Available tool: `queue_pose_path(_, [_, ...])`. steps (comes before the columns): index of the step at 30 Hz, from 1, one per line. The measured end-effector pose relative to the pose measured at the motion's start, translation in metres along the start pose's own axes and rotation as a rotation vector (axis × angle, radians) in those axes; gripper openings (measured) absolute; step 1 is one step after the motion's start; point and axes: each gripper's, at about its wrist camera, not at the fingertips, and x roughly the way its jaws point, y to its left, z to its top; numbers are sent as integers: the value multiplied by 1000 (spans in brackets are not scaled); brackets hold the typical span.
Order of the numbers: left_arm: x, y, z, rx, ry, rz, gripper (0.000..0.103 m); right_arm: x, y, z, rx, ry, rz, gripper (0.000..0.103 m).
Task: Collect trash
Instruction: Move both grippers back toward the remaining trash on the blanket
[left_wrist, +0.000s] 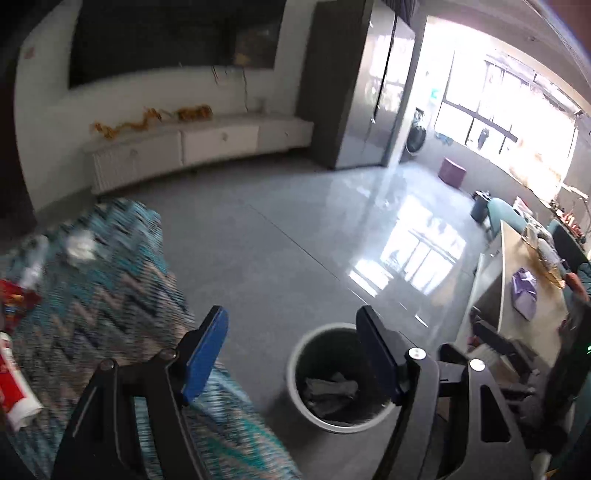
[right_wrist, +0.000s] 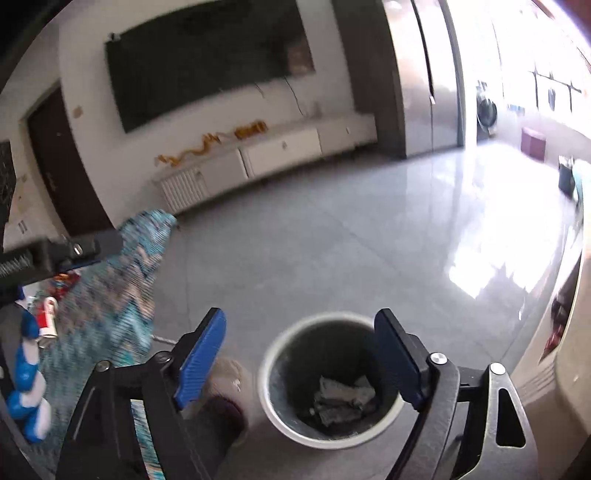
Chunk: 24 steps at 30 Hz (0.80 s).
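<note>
Both empty, spread wide: left hand-held gripper (left_wrist: 291, 354) and right hand-held gripper (right_wrist: 301, 356) above the bin (right_wrist: 280, 417), ready for litter (left_wrist: 79, 245) on the rug (left_wrist: 122, 295) beside it.

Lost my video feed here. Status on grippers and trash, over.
Left hand-held gripper open, empty. Right hand-held gripper open, empty. Round white-rimmed bin holds grey crumpled trash. Red-white wrapper on patterned teal rug. Path unobstructed.

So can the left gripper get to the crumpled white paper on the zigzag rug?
Probably yes. The left gripper is open and holds nothing, and the crumpled white paper lies in the open on the blue zigzag-patterned rug, off to its left, with nothing on top of it.
</note>
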Motion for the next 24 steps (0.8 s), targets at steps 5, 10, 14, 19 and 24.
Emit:
queue_pose_path(5, [-52, 27, -8, 20, -84, 63, 71, -45, 44, 24, -80, -115, 1, 98])
queue_pose_path(10, [-94, 51, -18, 44, -87, 71, 71, -78, 85, 34, -141, -185, 53, 103])
queue_pose_path(14, [-130, 78, -28, 35, -96, 104, 71, -99, 116, 38, -171, -216, 98, 103])
queue_pose_path(19, [-180, 123, -40, -30, -144, 144, 71, -125, 153, 42, -211, -249, 160, 103])
queue_pose_path(24, [-213, 171, -55, -112, -170, 198, 71, -144, 187, 46, -251, -289, 236, 103])
